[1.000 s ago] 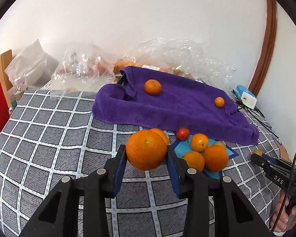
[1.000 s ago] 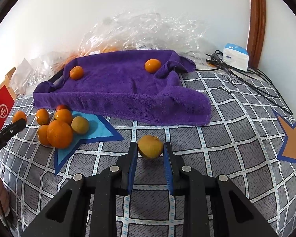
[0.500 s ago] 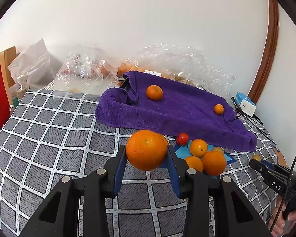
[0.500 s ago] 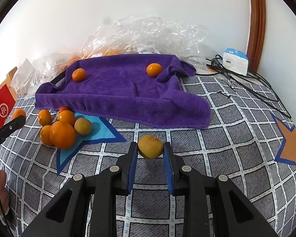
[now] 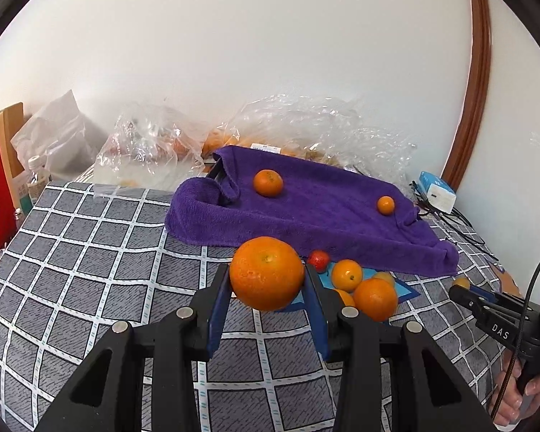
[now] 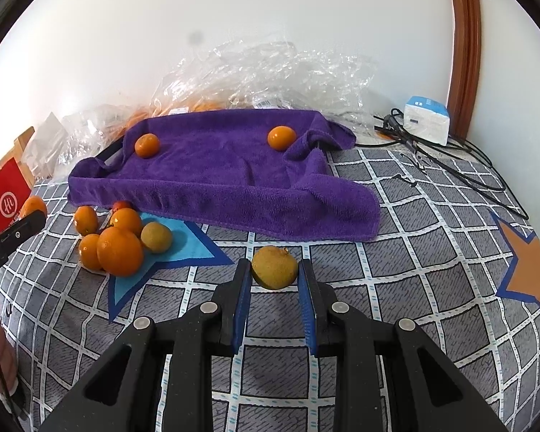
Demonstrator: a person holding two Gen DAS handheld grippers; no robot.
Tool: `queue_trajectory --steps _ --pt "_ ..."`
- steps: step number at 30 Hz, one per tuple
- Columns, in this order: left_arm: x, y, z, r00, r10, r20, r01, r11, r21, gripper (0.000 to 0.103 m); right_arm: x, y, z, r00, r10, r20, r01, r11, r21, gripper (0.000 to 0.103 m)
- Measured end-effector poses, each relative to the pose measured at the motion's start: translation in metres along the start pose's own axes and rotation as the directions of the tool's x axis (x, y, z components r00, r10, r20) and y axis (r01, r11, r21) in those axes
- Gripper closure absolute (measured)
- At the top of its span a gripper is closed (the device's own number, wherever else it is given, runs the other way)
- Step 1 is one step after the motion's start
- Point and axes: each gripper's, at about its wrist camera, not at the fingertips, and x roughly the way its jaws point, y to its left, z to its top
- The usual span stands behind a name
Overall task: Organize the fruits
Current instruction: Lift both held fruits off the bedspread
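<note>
Left gripper [image 5: 268, 288] clamped on a large round bright-orange orange [image 5: 266, 273], carried clear of the grey checked bedspread [image 5: 90, 252]; right gripper [image 6: 274, 280] closed on a small dull yellow-green citrus fruit [image 6: 274, 267], also held above the bedspread. Compared with a second ago, both lifted higher and tipped so that more of the wrinkled purple towel [image 6: 216, 176] shows, with its two small oranges [image 6: 147, 145] [image 6: 281, 137] now lower in view. Grips unchanged across the frames, no slipping visible. Loose heap of oranges [image 6: 118, 250] and one red strawberry-like fruit [image 5: 318, 260] left on the blue star print just beside the towel's near edge. Probably mid-carry toward the towel, both fruits due for release there; heap yet to be sorted. Risk of rolling on the sloped cloth.
</note>
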Motion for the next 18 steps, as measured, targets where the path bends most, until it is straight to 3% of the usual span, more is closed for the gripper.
queue_trajectory --steps 6,13,18 --pt "-0.002 0.001 0.0 1.0 -0.004 0.012 0.004 1.0 -0.013 0.066 -0.005 -0.006 -0.001 1.0 0.013 0.016 -0.013 1.0 0.027 0.077" --pt "-0.003 0.011 0.003 0.999 0.038 0.023 -0.037 0.997 -0.064 0.066 -0.007 -0.008 -0.002 0.999 0.026 0.019 -0.026 0.999 0.038 0.077" --pt "-0.005 0.017 0.004 0.999 0.032 0.027 -0.03 0.996 -0.088 0.066 -0.002 -0.015 -0.002 0.998 0.055 -0.01 -0.054 0.996 0.071 0.077"
